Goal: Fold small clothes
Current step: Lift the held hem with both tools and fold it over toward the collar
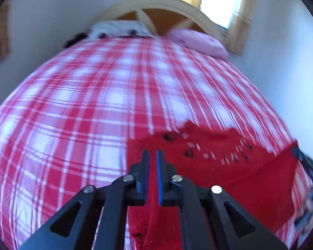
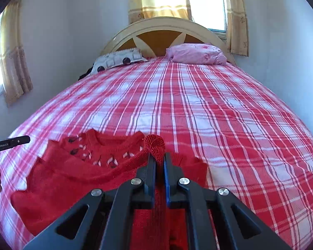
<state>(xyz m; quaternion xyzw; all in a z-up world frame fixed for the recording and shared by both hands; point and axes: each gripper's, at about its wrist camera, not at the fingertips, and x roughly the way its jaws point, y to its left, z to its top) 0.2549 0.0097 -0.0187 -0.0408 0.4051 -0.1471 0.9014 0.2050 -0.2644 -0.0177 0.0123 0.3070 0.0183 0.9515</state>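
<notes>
A small red knitted sweater (image 2: 77, 179) is spread low on the red-and-white checked bedspread (image 2: 198, 108). Its sleeve cuff (image 2: 155, 144) is clamped by the right gripper (image 2: 159, 158). The left gripper (image 1: 152, 156), nearly together, is pinched on red knit, lower centre.

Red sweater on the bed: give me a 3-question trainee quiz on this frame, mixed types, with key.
1. True or false: the right gripper is pinching a bunched bit of the red knitted sweater.
2. Multiple choice: the pink pillow lies A) by the headboard, B) on the sweater, C) on the floor.
3. Fill in: the sweater rests on a red-and-white ____ bedsheet.

Key:
1. True; red knit sticks up between its closed fingers. The left gripper is nearly closed over red fabric, but the blurred view leaves its grip unclear.
2. A
3. plaid
</notes>
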